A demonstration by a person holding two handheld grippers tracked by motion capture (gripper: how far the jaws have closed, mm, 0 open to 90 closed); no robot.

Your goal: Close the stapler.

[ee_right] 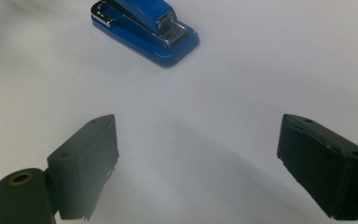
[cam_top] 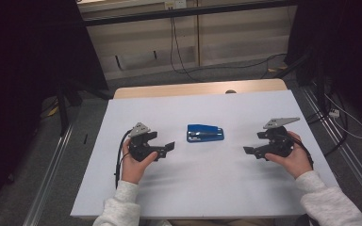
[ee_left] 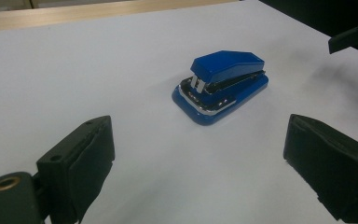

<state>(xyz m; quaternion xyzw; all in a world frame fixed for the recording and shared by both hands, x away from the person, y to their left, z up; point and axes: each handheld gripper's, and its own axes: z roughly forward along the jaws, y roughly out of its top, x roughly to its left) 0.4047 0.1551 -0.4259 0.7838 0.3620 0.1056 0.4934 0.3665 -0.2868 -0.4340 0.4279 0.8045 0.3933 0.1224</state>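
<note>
Both tools, left tool [cam_top: 168, 147] and right tool [cam_top: 249, 151], gape wide and empty beside a blue stapler [cam_top: 205, 133] mid-table [cam_top: 122, 188]. Likely rigid, fairly heavy, glossy; best pinched across its long sides.

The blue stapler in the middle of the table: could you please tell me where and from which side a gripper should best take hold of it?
Probably across the long flat sides of the blue stapler, near mid-length. It lies flat on the table, long axis left to right. Come from above, since each gripper faces a narrow end. The left gripper and right gripper are both open and apart from it.
</note>
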